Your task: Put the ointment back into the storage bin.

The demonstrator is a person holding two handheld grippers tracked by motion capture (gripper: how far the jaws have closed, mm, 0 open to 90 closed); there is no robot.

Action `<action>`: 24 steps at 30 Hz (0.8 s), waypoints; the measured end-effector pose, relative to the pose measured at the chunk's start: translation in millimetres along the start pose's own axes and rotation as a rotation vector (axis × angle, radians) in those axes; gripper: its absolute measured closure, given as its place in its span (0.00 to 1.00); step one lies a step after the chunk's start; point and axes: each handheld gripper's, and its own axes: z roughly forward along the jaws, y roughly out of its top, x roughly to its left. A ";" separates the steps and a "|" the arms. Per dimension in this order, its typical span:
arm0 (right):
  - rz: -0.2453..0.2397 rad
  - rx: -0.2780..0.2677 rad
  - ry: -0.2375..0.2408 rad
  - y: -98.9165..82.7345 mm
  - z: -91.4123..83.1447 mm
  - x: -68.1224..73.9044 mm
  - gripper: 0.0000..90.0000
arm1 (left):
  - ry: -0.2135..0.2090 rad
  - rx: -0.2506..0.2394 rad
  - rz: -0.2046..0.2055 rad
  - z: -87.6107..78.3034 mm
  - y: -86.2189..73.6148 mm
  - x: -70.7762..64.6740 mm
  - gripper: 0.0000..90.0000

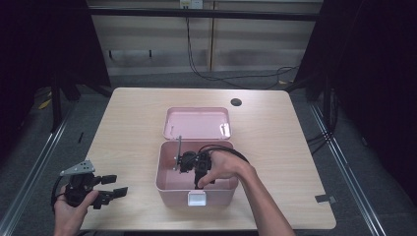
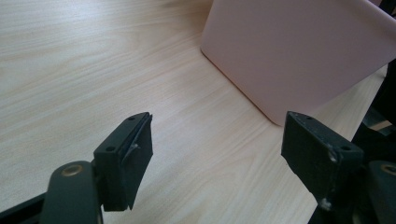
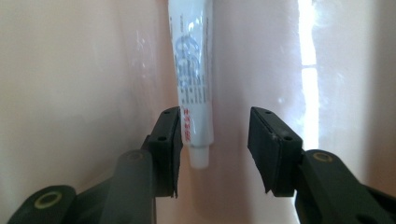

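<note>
A pink plastic box (image 1: 169,189) stands open on the wooden table, its lid (image 1: 196,123) laid back behind it. A white tube (image 3: 194,93) with blue and red print lies on the box's pink floor (image 3: 70,70), cap end toward the camera. My right gripper (image 3: 214,126) reaches down into the box (image 1: 189,163); it is open, with the tube's cap end between its jaws, close by the left pad and clear of the right one. My left gripper (image 1: 115,186) stands open over bare table at the front left (image 2: 217,135), nothing between its jaws, facing the box's outer wall (image 2: 289,51).
A white latch (image 1: 196,198) sits on the box's front wall. A dark round hole (image 1: 236,102) is in the table behind the lid. The table's front edge runs just below my left hand. Black cables lie on the floor beyond the table.
</note>
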 end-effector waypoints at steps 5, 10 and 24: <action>-0.018 -0.005 -0.041 -0.4 -10.2 5.3 0.61 | 0.002 -0.001 0.000 0.4 -0.1 -0.5 0.28; -0.016 0.000 -0.071 -2.4 -15.4 7.8 0.56 | 0.004 -0.003 -0.001 0.5 -0.1 0.0 0.28; 0.008 -0.013 -0.103 -16.2 -39.9 12.6 0.55 | 0.004 -0.003 -0.003 0.7 -0.1 -0.6 0.28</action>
